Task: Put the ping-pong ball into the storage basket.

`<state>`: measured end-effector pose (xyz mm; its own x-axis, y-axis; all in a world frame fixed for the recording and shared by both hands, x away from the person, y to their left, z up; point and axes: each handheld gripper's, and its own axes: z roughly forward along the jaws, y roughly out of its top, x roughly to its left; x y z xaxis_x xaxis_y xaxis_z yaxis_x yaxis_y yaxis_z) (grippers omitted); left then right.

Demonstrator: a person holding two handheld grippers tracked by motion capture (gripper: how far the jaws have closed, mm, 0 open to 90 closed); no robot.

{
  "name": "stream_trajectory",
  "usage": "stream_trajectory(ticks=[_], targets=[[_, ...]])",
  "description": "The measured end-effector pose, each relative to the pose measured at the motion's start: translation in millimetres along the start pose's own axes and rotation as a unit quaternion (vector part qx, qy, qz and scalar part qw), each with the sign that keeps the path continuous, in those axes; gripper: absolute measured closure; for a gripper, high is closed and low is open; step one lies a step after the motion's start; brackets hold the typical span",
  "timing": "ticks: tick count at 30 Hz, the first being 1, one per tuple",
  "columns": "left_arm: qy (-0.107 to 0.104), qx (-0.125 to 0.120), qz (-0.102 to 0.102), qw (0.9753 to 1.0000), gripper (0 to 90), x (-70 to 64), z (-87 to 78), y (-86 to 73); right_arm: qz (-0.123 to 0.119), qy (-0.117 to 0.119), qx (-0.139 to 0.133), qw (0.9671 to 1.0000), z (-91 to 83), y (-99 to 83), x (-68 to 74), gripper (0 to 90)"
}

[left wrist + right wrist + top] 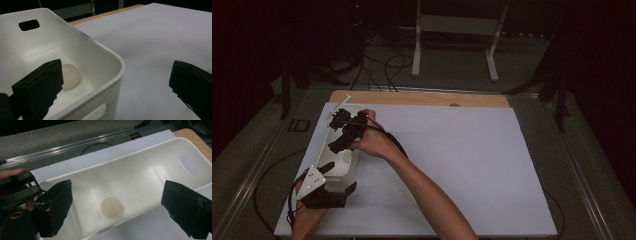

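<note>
Surroundings: white sheet (452,165) covers most of the tabletop; a strip of wooden table edge (422,98) shows along the far side. Beyond the table, on grey floor, stand a white frame w/ two legs (457,30) and loose black cables (382,67). A metal rail (75,146) runs along the table's left side, seen in the right gripper view. Sheet to the right of the bin is bare.

Container: long white plastic bin (354,162) lies at the left part of the sheet, long axis running near-to-far. Cut-out handle slot in each end wall (188,164). Inside: one pale ball (111,207), resting on the bin floor toward the near end, apart from the side walls. In the left gripper view the same ball (71,76) sits just behind the jaw that is inside the bin.

Left gripper (334,177): at the bin's near end, grey plate on top. Jaws wide open, astride the bin's near right corner: one jaw inside the bin, the other outside over the sheet. Holds nothing; contact w/ the wall cannot be told.

Right gripper (343,131): over the bin's mid-to-far part, pointing down into it. Jaws wide open, ball between them in its view but lower down, not gripped. Person's right forearm crosses the sheet diagonally from the bottom edge.
</note>
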<state>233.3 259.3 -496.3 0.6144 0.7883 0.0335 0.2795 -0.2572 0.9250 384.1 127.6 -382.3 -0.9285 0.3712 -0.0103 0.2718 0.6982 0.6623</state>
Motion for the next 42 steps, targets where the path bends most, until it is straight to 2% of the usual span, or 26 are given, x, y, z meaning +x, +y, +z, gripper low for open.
stream_trajectory(ticks=[20, 42], targets=[[0.001, 0.000, 0.001, 1.0000, 0.0, -0.1, 0.2, 0.0, 0.005, 0.003, -0.005, 1.0000, -5.8, -8.8, -4.3, 10.0], [0.001, 0.001, 0.001, 1.0000, 0.0, -0.4, 0.5, 0.0, 0.007, -0.018, -0.010, 0.9998, -34.3, -29.9, -16.7, 10.0]])
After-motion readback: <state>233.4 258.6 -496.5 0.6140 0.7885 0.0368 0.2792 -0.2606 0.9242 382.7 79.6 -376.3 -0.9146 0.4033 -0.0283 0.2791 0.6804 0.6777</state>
